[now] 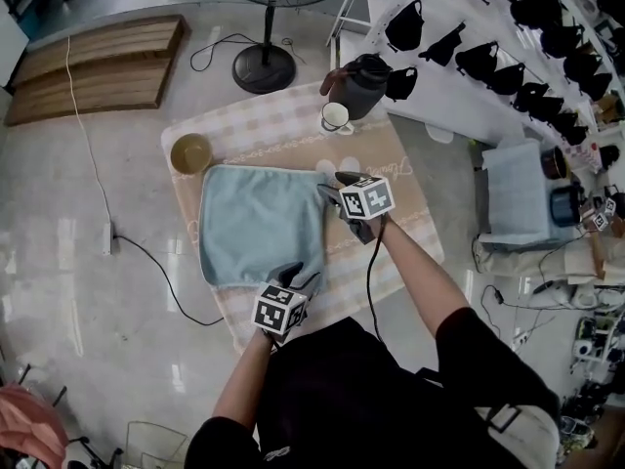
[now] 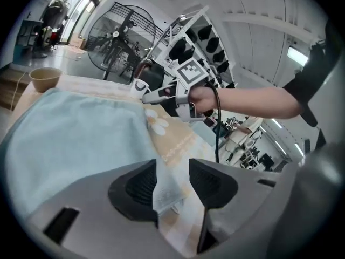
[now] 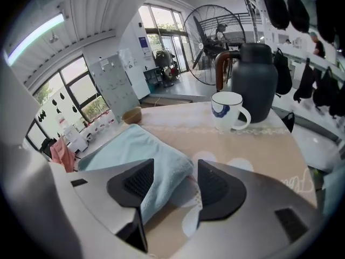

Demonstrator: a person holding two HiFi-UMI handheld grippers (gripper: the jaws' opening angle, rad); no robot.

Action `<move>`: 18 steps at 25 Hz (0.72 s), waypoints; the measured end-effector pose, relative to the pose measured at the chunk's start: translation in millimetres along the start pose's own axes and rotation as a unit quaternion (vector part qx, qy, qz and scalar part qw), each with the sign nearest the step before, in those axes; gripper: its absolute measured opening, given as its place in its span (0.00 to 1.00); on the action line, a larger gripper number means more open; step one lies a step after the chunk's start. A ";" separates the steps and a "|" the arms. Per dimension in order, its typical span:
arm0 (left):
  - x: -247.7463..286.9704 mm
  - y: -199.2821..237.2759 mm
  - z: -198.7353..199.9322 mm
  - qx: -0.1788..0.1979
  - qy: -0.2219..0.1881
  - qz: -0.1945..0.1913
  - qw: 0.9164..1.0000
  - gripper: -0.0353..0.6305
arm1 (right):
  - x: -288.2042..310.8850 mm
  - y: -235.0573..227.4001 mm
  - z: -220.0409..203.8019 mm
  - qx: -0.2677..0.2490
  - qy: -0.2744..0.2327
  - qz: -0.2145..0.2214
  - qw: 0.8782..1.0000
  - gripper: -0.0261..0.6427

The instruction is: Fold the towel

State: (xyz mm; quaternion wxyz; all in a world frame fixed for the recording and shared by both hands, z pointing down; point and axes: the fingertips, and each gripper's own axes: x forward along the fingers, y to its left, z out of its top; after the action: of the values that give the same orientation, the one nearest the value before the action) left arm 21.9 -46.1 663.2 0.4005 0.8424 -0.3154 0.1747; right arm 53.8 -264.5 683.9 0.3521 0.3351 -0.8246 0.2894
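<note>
The light blue terry towel (image 1: 259,223) lies spread on the bench's beige flower-printed cloth (image 1: 408,213). The left hand-held gripper (image 2: 172,183) has its jaws spread, with the towel's near corner between them, close against one pad and clear of the other. The right hand-held gripper (image 3: 171,183) is likewise spread, straddling the towel's far corner without pinching it. Beyond the right hand-held gripper stand a white ceramic mug (image 3: 229,111) and a dark jug (image 3: 257,80). A round tan bowl (image 1: 190,152) sits well ahead of the left hand-held gripper, beside the towel's far edge.
</note>
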 end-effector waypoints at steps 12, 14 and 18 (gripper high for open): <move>58.9 -15.2 -58.4 0.049 0.107 0.060 0.991 0.39 | 47.0 -20.7 -24.3 0.009 0.044 0.041 0.998 0.38; 66.5 -6.5 -69.5 0.037 0.115 0.071 0.990 0.39 | 50.7 -26.2 -26.7 0.014 0.053 0.039 0.998 0.33; 65.1 1.6 -82.1 0.024 0.121 0.089 0.988 0.36 | 46.0 -25.6 -32.5 -0.004 0.059 0.041 0.997 0.24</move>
State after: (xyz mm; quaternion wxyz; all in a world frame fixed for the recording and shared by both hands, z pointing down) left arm 65.6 -7.9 750.5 0.3984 0.7926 -0.3345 0.3179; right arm 61.5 -273.0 744.7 0.3893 0.2817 -0.8166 0.3198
